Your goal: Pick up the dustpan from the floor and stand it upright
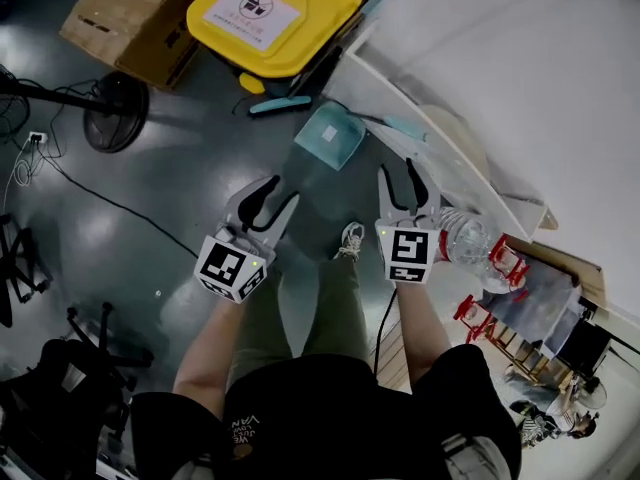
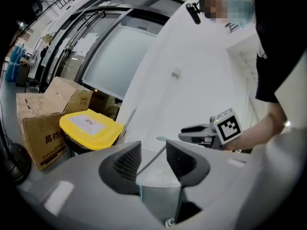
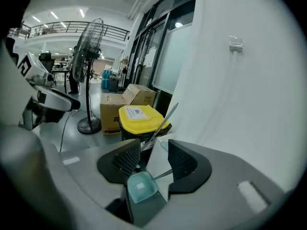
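dustpan [image 1: 330, 136] leans on wall [image 1: 520, 68]
left gripper [image 1: 285, 188] and right gripper [image 1: 397, 168], jaws spread and empty, should back straight off without clipping its handle [image 1: 400, 123].

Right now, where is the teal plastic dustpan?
In the head view the teal plastic dustpan is upper centre on the grey floor, just below the yellow-lidded bin and beside the white wall.

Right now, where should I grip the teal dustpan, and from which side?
Probably the slim handle, jaws across it, coming from the open floor side: it slants up from the dustpan toward the white panel, which blocks the other side.
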A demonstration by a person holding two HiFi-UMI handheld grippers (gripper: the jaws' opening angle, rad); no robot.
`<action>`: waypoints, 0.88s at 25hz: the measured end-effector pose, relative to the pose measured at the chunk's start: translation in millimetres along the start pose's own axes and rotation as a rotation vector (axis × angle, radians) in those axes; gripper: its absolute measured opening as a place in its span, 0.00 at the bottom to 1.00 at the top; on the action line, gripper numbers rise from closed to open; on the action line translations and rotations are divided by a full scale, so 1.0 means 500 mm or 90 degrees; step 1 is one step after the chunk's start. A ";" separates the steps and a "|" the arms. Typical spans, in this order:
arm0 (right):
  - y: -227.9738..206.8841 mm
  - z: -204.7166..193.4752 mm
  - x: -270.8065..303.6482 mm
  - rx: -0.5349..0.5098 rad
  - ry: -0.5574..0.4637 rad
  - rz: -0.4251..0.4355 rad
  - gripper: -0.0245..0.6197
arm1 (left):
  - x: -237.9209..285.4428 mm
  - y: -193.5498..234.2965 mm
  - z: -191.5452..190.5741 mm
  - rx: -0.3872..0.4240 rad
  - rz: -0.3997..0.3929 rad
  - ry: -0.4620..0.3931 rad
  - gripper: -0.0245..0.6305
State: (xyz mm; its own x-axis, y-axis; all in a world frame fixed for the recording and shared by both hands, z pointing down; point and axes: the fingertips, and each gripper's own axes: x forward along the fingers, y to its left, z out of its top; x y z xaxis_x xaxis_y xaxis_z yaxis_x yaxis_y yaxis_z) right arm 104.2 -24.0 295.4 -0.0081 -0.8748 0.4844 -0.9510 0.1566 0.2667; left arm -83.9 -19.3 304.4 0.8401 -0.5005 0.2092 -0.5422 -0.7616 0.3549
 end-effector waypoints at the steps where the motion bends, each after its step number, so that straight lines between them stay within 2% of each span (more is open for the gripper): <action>1: 0.003 0.007 -0.017 0.011 -0.005 -0.002 0.28 | -0.003 -0.009 0.010 0.001 -0.004 0.000 0.30; 9: 0.028 0.040 -0.165 0.150 -0.028 -0.002 0.28 | -0.049 -0.083 0.072 0.029 -0.039 0.017 0.30; 13: 0.010 0.069 -0.225 0.232 -0.047 -0.031 0.28 | -0.071 -0.109 0.113 0.041 -0.057 0.014 0.30; 20: 0.033 0.148 -0.312 0.228 -0.091 -0.040 0.27 | -0.131 -0.149 0.193 0.064 -0.078 -0.018 0.30; 22: 0.044 0.170 -0.336 0.229 -0.109 -0.043 0.17 | -0.147 -0.158 0.214 0.075 -0.085 -0.024 0.30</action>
State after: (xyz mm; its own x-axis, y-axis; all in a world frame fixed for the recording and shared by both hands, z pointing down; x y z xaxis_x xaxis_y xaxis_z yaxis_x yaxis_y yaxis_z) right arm 58.6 87.3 149.0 0.0352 -0.9460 0.3222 -0.9984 -0.0475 -0.0306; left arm -104.7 33.7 163.2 0.9048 -0.4048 0.1324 -0.4258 -0.8644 0.2675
